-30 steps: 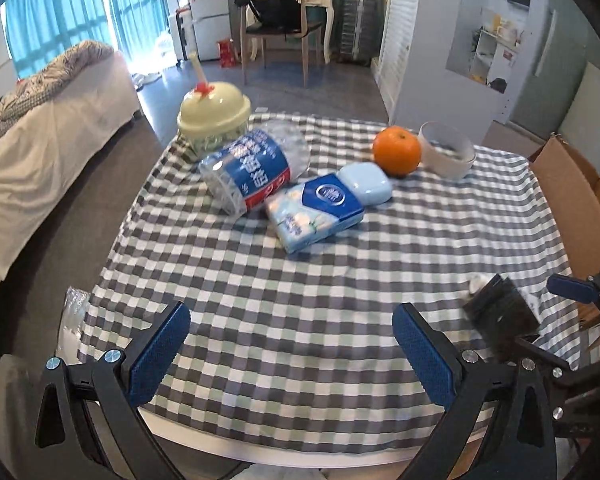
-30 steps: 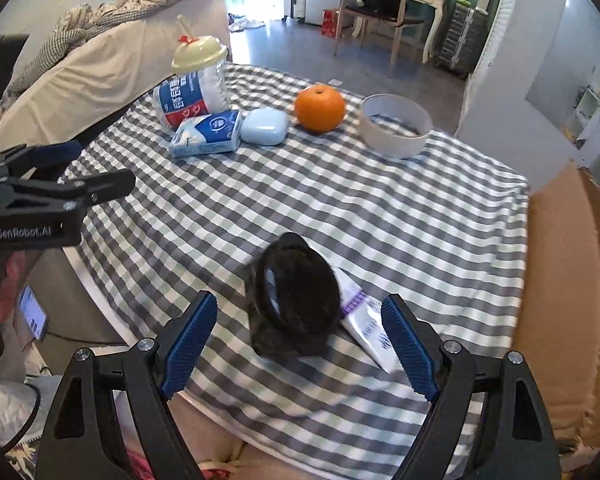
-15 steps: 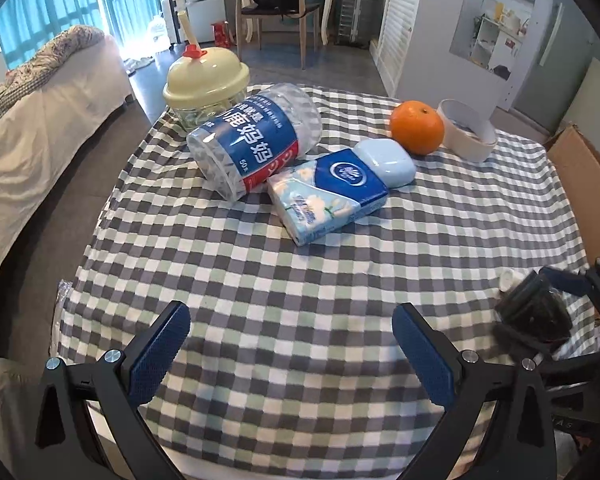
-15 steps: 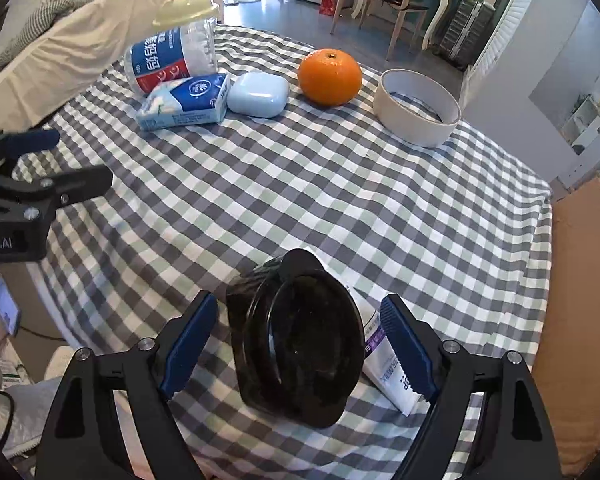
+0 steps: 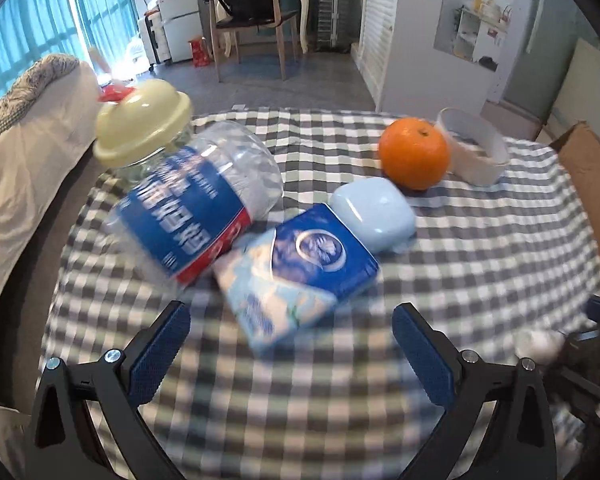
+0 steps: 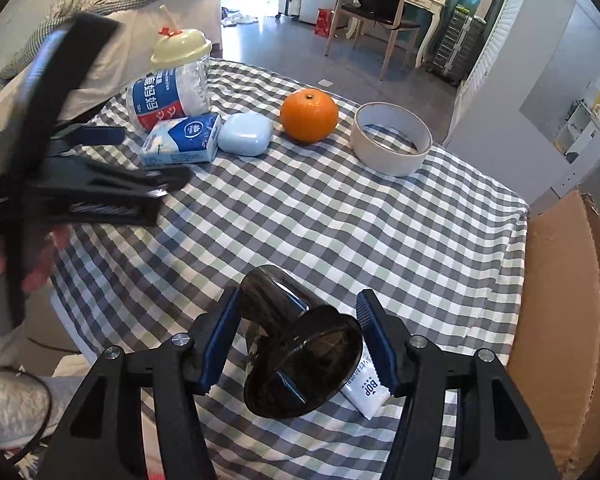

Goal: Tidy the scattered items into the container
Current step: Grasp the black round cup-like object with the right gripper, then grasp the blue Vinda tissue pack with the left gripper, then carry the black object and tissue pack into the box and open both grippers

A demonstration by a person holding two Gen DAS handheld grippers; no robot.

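Right tool, bottom centre of right view, brackets dark jar lying on worktop; left pad looks touching, right pad apart, so not clamped yet. White tube underneath: close on jar only, lift straight. Left tool spread wide, empty, tissue pack just ahead. Cardboard box at right edge is probably the container.

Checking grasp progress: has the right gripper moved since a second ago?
Yes. The right gripper advanced toward the orange, its jaws narrowing around the dark cup.
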